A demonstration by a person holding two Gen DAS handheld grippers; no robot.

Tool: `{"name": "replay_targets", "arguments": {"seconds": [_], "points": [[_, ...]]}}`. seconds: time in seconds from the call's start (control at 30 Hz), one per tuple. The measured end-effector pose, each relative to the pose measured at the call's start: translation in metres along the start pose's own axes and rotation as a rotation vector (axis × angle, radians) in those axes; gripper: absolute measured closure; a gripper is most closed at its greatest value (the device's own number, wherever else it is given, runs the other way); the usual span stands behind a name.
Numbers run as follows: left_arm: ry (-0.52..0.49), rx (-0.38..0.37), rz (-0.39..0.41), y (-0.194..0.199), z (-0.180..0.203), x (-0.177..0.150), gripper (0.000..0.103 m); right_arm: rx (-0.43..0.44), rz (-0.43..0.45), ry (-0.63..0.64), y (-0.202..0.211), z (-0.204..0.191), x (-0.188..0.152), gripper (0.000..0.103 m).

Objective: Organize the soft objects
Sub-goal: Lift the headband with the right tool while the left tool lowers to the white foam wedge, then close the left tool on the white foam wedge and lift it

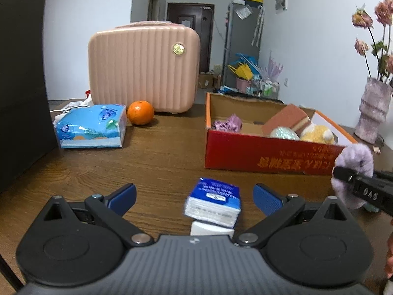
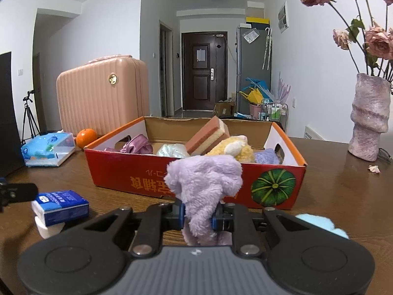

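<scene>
pink suitcase (image 1: 145, 66); orange (image 1: 140, 112) (beside it); vase (image 2: 369, 116); dried roses (image 2: 373, 39); fridge (image 2: 253, 61)

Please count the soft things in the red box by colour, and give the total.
Purple: 2 (ruffled purple piece, knitted lilac piece)
Yellow: 1 (yellow plush)
Pink and yellow: 1 (sponge)
Pale green: 1 (pale green bundle)
Total: 5

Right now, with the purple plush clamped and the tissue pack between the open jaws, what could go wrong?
The right gripper pinches only the lower end of the purple plush toy, so it may slip while being lifted over the wall of the red cardboard box. The blue tissue pack lies tilted on a white pack; the left gripper closing could knock it off.
</scene>
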State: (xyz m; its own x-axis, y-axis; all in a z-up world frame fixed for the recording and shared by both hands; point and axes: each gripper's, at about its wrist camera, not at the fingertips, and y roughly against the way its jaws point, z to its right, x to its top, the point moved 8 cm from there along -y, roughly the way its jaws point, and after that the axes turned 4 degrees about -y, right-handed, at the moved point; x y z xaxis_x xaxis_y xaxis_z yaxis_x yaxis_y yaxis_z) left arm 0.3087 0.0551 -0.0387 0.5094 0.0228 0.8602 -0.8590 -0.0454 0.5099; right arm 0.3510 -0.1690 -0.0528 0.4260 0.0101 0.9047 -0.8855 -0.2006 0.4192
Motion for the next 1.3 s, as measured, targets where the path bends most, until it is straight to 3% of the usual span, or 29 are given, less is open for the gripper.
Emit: {"name": "replay_targets", "arguments": {"seconds": [0.57,0.93,1.1,1.3], "points": [[-0.082,0.038,-0.141,-0.036,0.012,-0.027,0.0,0.012,0.053,-0.02,0.04,0.013,-0.001,0.084],[-0.116,0.061,-0.166,-0.041,0.015,-0.032,0.001,0.019,0.061,-0.03,0.048,0.015,-0.002,0.084],[-0.125,0.041,-0.175,-0.043,0.017,-0.033,0.022,0.022,0.061,-0.029,0.048,0.015,-0.003,0.084],[-0.131,0.008,-0.176,-0.043,0.021,-0.034,0.04,0.021,0.061,-0.028,0.048,0.015,-0.003,0.084]]}}
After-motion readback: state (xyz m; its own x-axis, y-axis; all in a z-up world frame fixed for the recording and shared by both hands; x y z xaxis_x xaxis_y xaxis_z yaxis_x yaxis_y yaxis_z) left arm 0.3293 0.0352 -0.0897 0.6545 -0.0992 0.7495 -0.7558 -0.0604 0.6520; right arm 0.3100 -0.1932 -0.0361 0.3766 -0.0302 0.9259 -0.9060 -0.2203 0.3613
